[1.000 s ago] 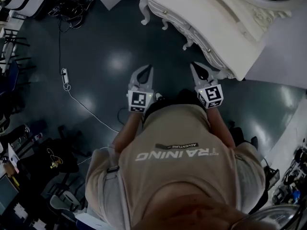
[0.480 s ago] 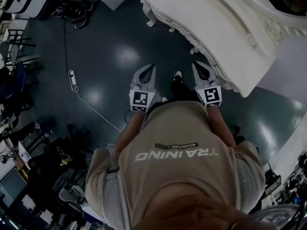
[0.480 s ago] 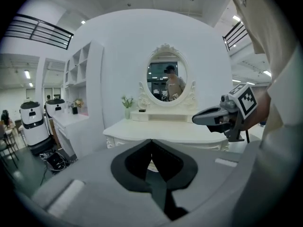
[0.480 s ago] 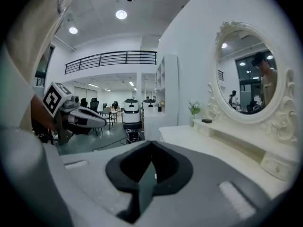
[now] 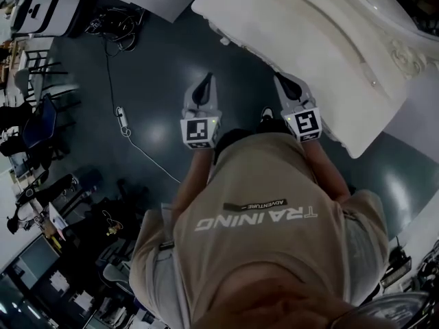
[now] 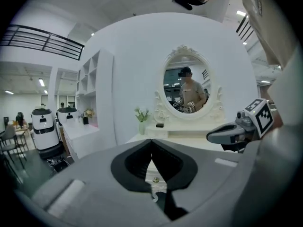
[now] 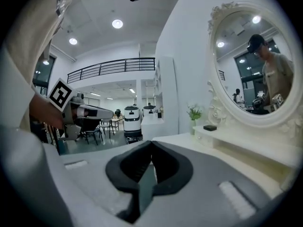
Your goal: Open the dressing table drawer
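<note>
The white dressing table (image 5: 309, 40) fills the upper right of the head view. My left gripper (image 5: 206, 77) is shut and empty, held over the dark floor just short of the table's front. In the left gripper view, a small brass knob (image 6: 155, 179) on the drawer front shows below the closed tips, still some way ahead. My right gripper (image 5: 279, 77) also looks shut with nothing in it, and its tips are at the table's front edge. The oval mirror (image 6: 187, 86) stands on the table top (image 7: 189, 141).
A cable with a power strip (image 5: 122, 118) lies on the floor to the left. Chairs and clutter (image 5: 41, 115) crowd the far left. A small vase with a plant (image 6: 141, 119) stands on the table, and white robots (image 6: 45, 126) stand beyond it on the left.
Both grippers have moved forward toward the dressing table, which now sits closer and larger in the head view. The jaws stayed shut.
</note>
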The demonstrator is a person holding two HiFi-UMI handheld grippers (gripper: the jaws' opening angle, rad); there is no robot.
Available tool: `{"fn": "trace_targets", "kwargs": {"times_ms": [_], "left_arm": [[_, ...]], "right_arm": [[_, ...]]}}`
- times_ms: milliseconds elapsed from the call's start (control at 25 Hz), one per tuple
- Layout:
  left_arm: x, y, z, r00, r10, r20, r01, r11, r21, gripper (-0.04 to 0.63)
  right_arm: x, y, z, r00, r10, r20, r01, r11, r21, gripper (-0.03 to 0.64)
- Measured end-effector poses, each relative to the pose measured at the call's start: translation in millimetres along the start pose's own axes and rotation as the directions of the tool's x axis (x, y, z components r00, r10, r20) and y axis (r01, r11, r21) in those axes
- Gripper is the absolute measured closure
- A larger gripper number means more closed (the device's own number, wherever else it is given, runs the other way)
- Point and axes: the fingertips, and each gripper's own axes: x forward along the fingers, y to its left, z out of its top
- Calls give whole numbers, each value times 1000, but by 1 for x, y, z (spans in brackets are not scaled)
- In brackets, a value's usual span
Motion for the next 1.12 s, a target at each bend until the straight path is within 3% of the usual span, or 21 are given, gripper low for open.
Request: {"fn": "trace_targets", "kwargs": {"times_ms": [160,440,600,840,1000,1120], "left_arm": [[26,15,7,1000,-1,-26,1,1000,-2,588],[43,67,-28,998,-37,-57,35,999,-41,588],[73,102,-20,996,-89,-13,89,996,-15,588],[124,140,0,983,-184,12,184,983,3,588],[151,148,10,967,-255,21,254,967,37,588],[154,149,10,959,-283,23,283,959,35,588]], "right_arm": [[23,-13,2,999,14,-36,-13,999,33,614],[61,-1,-28,989,-44,-140,52,997,55,614],[95,-7,-10,980,-118,-160,125,991,37,614],[133,-5,37,969,-214,-123,205,975,-86,614],[140,-1,40,951,-282,-126,273,959,-80,614],[143,0,40,947,-287,-147,281,958,-59,614]]}}
